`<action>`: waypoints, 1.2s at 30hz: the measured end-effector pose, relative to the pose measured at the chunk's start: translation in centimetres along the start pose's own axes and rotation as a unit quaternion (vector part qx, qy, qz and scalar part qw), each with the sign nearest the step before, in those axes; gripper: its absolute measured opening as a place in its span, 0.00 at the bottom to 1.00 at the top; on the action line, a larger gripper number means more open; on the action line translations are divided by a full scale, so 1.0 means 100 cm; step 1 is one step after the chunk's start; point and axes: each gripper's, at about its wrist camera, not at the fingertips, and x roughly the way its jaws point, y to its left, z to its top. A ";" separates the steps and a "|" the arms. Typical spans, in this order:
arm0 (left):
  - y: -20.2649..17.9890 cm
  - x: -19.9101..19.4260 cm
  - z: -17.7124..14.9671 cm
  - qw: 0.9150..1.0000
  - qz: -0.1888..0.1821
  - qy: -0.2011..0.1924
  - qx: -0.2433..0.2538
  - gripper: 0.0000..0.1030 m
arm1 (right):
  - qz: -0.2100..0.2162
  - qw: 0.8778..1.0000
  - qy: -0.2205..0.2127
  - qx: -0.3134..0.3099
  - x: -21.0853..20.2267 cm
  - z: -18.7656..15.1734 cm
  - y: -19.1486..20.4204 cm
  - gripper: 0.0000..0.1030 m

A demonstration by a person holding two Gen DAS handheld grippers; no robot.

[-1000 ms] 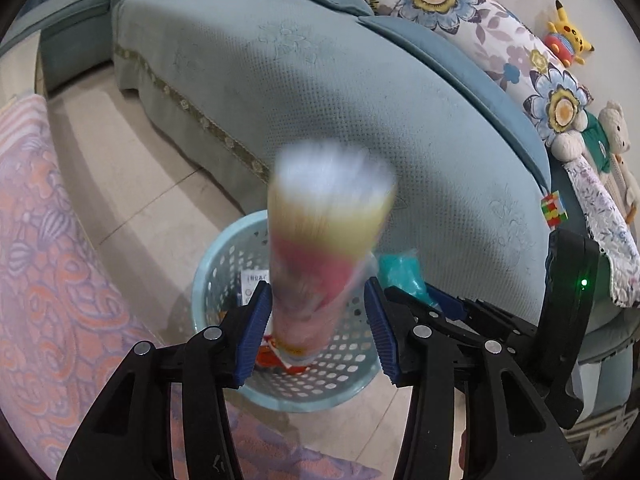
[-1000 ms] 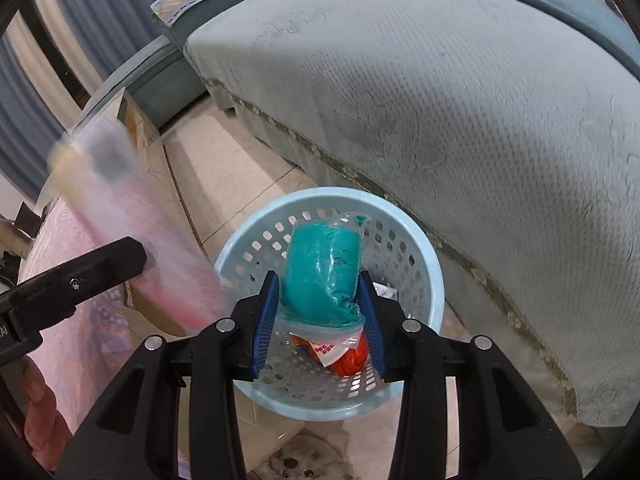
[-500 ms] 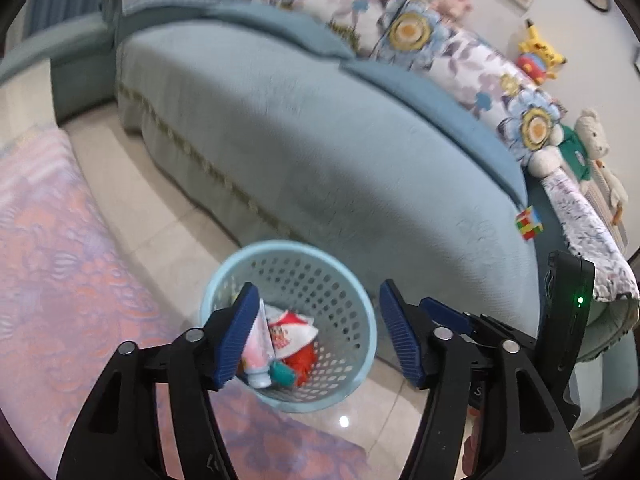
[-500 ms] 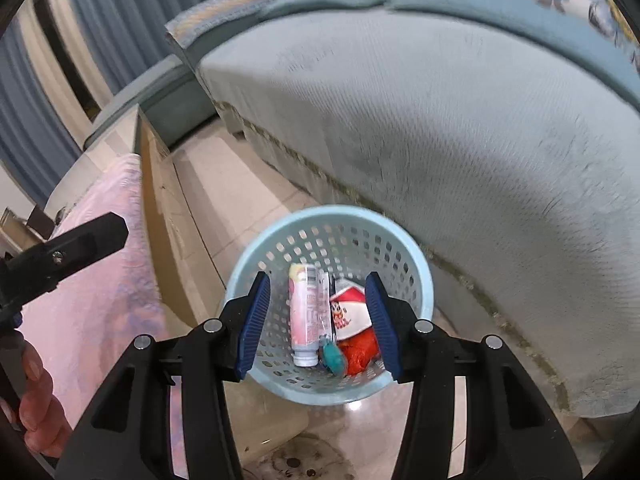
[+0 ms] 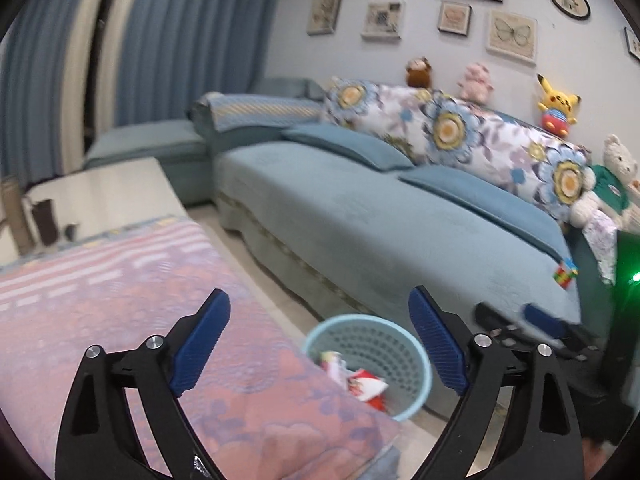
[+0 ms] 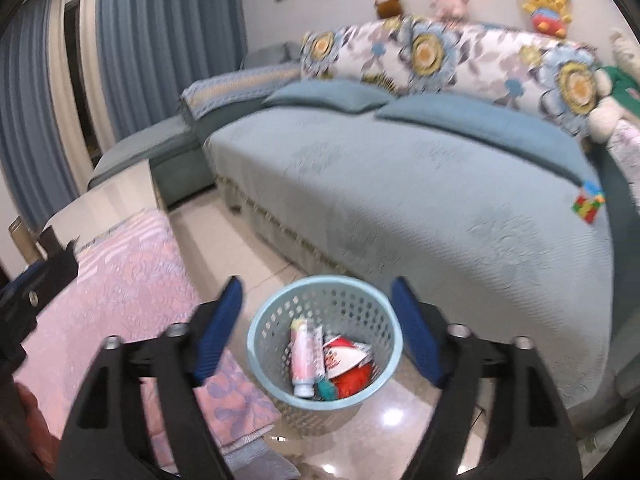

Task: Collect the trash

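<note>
A light blue perforated trash basket (image 6: 384, 376) stands on the tiled floor between the sofa and a table. In it lie a pink tube (image 6: 302, 354), a red and white wrapper (image 6: 346, 364) and a small teal packet (image 6: 326, 389). My right gripper (image 6: 318, 326) is open and empty, above and behind the basket. My left gripper (image 5: 320, 344) is open and empty, above the table's corner, with the basket (image 5: 416, 396) low between its fingers. The right gripper's blue pads also show in the left wrist view (image 5: 540, 318).
A table under a pink patterned cloth (image 5: 120, 312) fills the left side. A large blue sofa (image 6: 400, 184) with floral cushions and plush toys runs behind the basket. A colour cube (image 6: 588, 202) lies on its right end. Blue curtains hang at the back left.
Both grippers let their items fall into the basket, opened wide, and then rose and drew back. The pink tube and teal packet now lie in the basket.
</note>
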 end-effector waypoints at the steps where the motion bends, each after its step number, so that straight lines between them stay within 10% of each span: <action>1: 0.000 -0.004 -0.003 1.000 0.011 -0.009 -0.001 0.89 | -0.003 1.000 -0.010 0.004 -0.006 -0.001 0.001 0.75; 36: 0.009 -0.013 -0.022 0.997 0.063 -0.044 0.003 0.92 | -0.058 0.988 -0.142 -0.037 -0.061 -0.034 0.025 0.82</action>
